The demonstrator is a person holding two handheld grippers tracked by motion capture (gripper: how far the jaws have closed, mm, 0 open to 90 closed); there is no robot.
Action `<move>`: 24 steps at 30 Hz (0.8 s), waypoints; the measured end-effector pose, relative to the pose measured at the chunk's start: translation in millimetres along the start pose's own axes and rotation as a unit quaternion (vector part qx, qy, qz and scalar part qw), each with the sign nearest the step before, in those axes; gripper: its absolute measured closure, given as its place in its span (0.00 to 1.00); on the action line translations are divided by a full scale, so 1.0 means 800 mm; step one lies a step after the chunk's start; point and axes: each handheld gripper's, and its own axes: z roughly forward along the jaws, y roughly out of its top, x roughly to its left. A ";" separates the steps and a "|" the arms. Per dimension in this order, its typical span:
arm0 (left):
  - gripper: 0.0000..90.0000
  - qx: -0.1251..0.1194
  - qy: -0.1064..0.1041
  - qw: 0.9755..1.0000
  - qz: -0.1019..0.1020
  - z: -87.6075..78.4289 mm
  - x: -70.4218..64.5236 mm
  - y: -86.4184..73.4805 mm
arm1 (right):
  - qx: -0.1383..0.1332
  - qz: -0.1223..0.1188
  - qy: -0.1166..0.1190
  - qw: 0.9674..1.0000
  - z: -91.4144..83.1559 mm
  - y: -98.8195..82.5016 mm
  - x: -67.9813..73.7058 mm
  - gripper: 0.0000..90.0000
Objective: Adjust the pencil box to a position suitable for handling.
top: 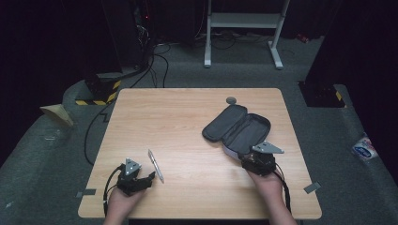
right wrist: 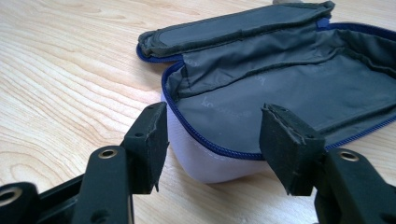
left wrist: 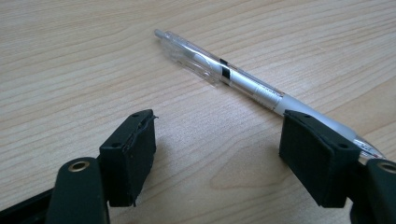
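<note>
A clear and silver pen [top: 155,165] [left wrist: 233,77] lies on the wooden table [top: 187,122] near its front left. My left gripper [top: 148,179] [left wrist: 224,149] rests low beside it, open; the pen's near end runs behind one pad [left wrist: 313,154], and bare wood shows between the jaws. An unzipped dark pencil case [top: 239,126] [right wrist: 280,84] with grey lining, blue zip and a pale outer wall lies open at the right. My right gripper [top: 251,153] [right wrist: 212,135] stands open at its near end, the case's corner between the pads without being pressed.
A small grey round object [top: 231,100] sits on the table just behind the case. Beyond the far edge are floor cables and a white stand frame [top: 244,21]. Bare wood spreads across the table's middle and far left.
</note>
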 end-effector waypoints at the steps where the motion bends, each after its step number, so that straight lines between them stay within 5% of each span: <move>1: 0.30 0.001 0.000 1.000 0.001 0.000 0.000 0.000 | 0.000 0.003 0.001 1.000 0.002 0.000 0.001 0.47; 9: 0.31 -0.001 0.008 1.000 -0.003 -0.004 -0.001 -0.003 | 0.000 -0.003 0.013 1.000 0.012 0.004 0.001 0.54; 19: 0.31 0.000 0.010 1.000 -0.005 -0.008 -0.002 -0.007 | 0.021 -0.024 0.030 0.999 0.024 -0.004 0.016 0.83; 24: 0.31 -0.001 0.008 1.000 -0.004 -0.008 -0.002 -0.007 | 0.020 -0.033 0.039 0.998 0.023 -0.010 0.027 0.89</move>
